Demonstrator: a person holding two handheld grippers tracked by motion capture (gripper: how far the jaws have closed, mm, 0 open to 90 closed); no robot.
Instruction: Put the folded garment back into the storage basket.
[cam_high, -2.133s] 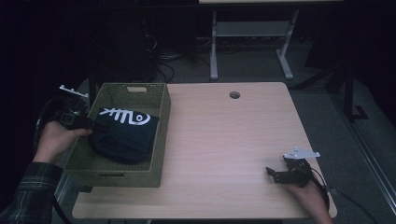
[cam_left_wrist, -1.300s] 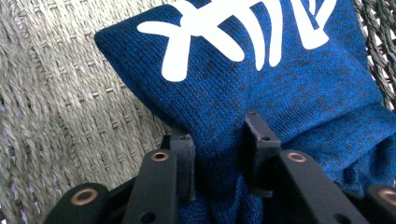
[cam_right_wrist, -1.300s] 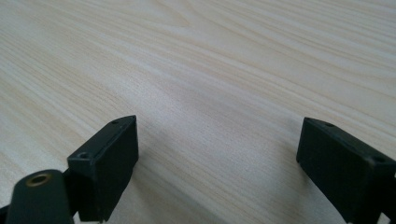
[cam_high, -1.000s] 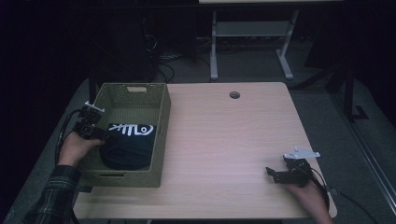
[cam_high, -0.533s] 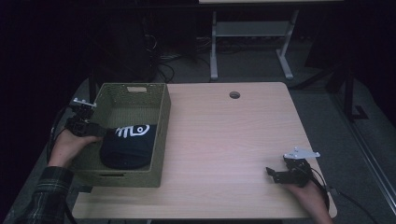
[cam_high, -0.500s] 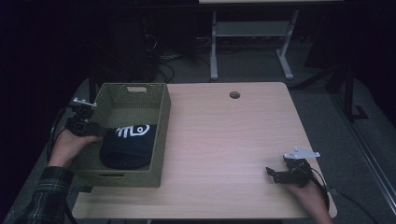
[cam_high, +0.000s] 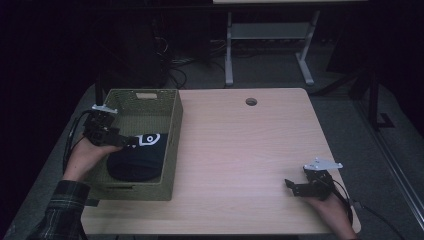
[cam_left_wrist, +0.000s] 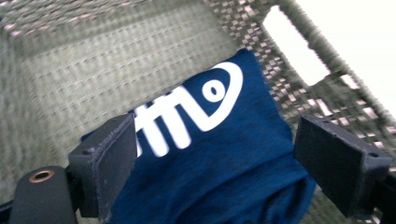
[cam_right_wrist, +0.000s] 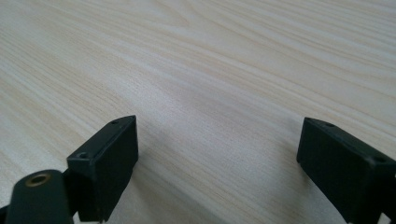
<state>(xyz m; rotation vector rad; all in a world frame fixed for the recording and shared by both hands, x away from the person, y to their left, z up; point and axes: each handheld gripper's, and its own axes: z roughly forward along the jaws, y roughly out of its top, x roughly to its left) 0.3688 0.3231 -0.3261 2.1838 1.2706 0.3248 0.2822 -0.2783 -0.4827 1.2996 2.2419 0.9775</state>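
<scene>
A dark blue garment (cam_high: 137, 161) with a white print lies folded in the near half of a woven olive basket (cam_high: 172, 145) at the table's left. My left gripper (cam_high: 131, 142) hovers over the garment's left edge, inside the basket. In the left gripper view its jaws have just been opening and stand wide apart above the garment (cam_left_wrist: 219, 177), with no pad pressing on the cloth; the left gripper (cam_left_wrist: 215, 140) looks toward the basket wall (cam_left_wrist: 93, 70). My right gripper (cam_high: 290, 185) rests near the table's front right corner, open (cam_right_wrist: 217, 140) over bare wood.
The light wooden table (cam_high: 240, 150) has a round cable hole (cam_high: 251, 101) near its far edge. Behind it, in the dark, are a white desk frame (cam_high: 270, 35) and cables on the floor. The basket's far half holds nothing.
The garment went from held over the basket to lying inside it. The left jaws opened off it and the hand drew slightly back and up. The right gripper stayed still.
</scene>
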